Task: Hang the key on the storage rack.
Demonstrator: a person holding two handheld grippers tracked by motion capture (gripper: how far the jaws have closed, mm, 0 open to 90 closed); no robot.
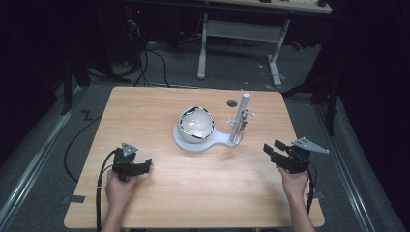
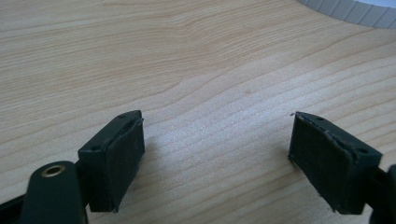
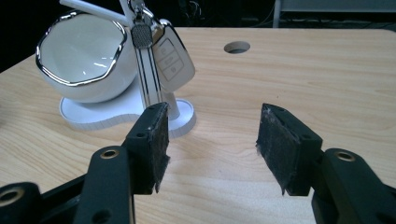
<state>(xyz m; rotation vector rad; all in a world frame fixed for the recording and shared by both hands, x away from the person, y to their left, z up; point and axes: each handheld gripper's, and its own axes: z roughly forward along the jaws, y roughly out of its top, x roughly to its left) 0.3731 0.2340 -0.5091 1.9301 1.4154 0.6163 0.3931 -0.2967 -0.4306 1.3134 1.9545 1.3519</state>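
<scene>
— What is sitting on the wooden counter?

— A white stand is resting near the middle, carrying a white bowl with a silver rim tilted toward the camera. Beside the bowl, a white post is rising from the same base, and a white car key fob with a striped strap is hanging from it, close against the post.

— And the person's hands?

— The left gripper is hovering low over bare wood at the near left, fingers standing wide apart and holding nothing. The right gripper is being held at the near right, pointing toward the stand, its fingers likewise spread and empty. Both are well apart from the stand.

— Anything else on the surface?

— A round cable hole is showing behind the post.
</scene>
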